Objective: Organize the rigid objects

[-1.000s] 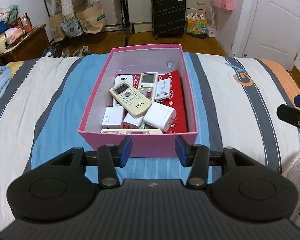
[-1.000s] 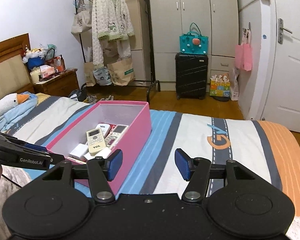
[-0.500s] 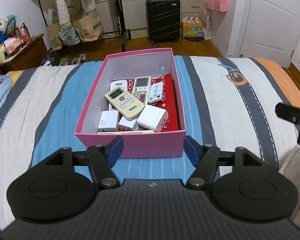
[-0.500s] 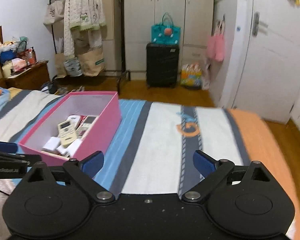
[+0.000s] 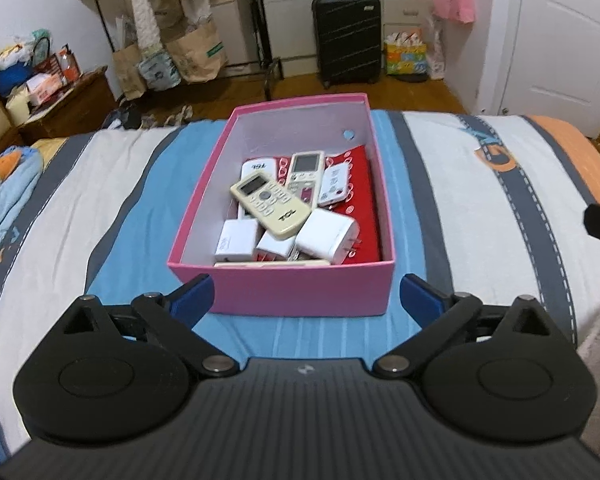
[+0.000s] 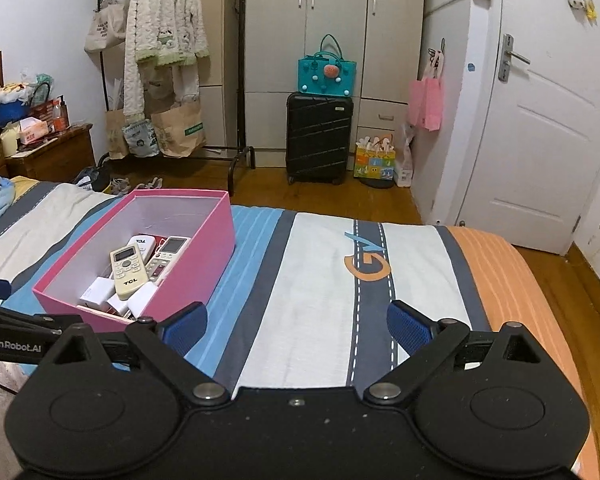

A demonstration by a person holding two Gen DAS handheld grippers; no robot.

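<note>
- The left gripper [image 5: 306,294] hangs nearest, its 2 blue-padded fingers spread wide with nothing between them, just short of the near wall of the pink box [image 5: 300,290].
- The right gripper [image 6: 296,322] is off to the right, over the striped bedspread [image 6: 324,280], its fingers likewise spread apart and holding nothing.
- The pink box sits on the blue stripe of the bedspread, open at the top, to the left of the right gripper.
- Inside the box, by the near wall, 3 white chargers lie side by side: a square one [image 5: 236,240] at left, a smaller one [image 5: 274,246] in the middle, a larger one [image 5: 326,234] with its prongs pointing right.
- A cream TCL remote [image 5: 270,204] lies slantwise on top of them, screen end toward the far left.
- Behind it are a white remote [image 5: 258,166], a grey-screened remote [image 5: 306,176] and a small white remote [image 5: 334,184], all resting on a red item [image 5: 364,200] that lines the right side of the box floor.
- Past the bed stand a black suitcase [image 6: 319,138] with a teal bag [image 6: 327,74] on top, a clothes rack [image 6: 240,80], and a white door [image 6: 548,140] to the right.
</note>
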